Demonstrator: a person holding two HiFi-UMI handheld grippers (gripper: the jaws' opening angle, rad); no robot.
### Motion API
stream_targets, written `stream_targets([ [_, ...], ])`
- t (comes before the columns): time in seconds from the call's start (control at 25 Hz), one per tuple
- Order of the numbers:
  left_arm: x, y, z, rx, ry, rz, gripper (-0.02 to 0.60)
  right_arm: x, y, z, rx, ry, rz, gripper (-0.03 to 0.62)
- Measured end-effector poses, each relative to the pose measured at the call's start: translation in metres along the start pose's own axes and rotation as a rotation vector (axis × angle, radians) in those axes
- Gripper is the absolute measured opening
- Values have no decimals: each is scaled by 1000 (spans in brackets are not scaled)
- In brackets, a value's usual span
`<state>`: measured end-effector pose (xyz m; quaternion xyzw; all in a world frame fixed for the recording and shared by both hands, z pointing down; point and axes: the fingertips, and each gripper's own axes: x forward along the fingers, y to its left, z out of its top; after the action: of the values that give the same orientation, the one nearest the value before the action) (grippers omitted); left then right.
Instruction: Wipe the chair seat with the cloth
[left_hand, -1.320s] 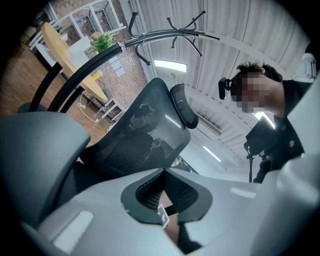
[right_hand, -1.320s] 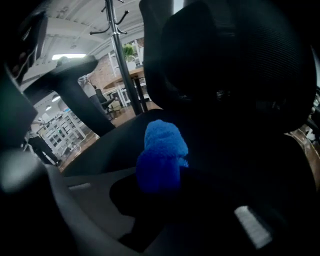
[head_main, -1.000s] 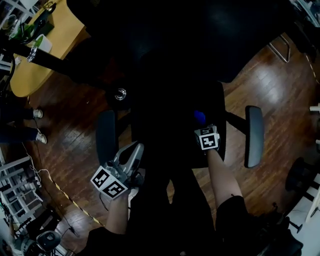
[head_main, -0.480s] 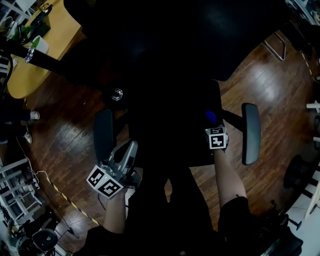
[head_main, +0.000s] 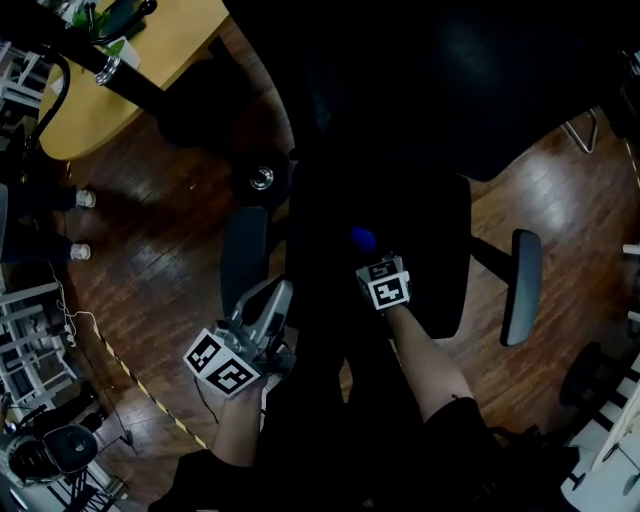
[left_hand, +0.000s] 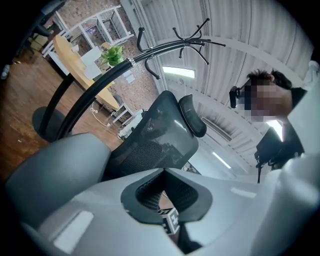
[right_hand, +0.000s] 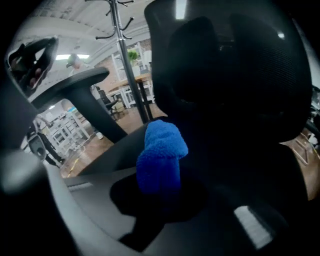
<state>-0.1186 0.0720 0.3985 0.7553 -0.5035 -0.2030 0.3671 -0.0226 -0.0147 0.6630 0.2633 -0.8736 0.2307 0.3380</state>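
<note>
Blue cloth (head_main: 363, 238) over chair seat (head_main: 432, 232)
Head view: right gripper (head_main: 369, 256) above the dark seat, cloth at its tip, contact with the seat unclear in the gloom; left gripper (head_main: 274, 292) off the seat, near the left armrest (head_main: 243, 252); left gripper view: jaws pressed together, nothing between them, mesh backrest (left_hand: 161, 136) beyond; right gripper view: jaws pinching the cloth.

The right gripper (right_hand: 159, 189) is pinching a blue cloth (right_hand: 161, 152) that is sticking up toward 12 o'clock. The backrest (right_hand: 240, 75) is filling 1 to 3 o'clock, and an armrest (right_hand: 82, 82) is sitting at 10.
</note>
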Motion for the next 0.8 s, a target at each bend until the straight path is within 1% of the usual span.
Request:
stream_targets([
  [0.08,-1,0,-1,2,3,0,-8,23,47,5,-13,1,93,38],
  [0.16,-2,2,-2,8,9,7,-8,41,85,2,-39,20,156,38],
  [0.24,-3,4,-2,10,13,12,-8,52,106,1,-58,36,173,38],
  [0.32,-2,4,-4,5,18,9,-8,55,110,-1,-57,30,167,38],
  [0.44,0,3,-7,0,27,-2,-8,52,105,-4,-79,18,162,38],
  [0.56,5,-1,-9,0,33,-17,-8,46,84,-23,-70,49,124,38],
  [0.68,12,-6,-11,10,45,-38,-8,33,49,-37,-17,70,77,38],
  [0.8,20,-6,-13,13,60,-46,-8,12,-1,-55,3,94,-18,38],
])
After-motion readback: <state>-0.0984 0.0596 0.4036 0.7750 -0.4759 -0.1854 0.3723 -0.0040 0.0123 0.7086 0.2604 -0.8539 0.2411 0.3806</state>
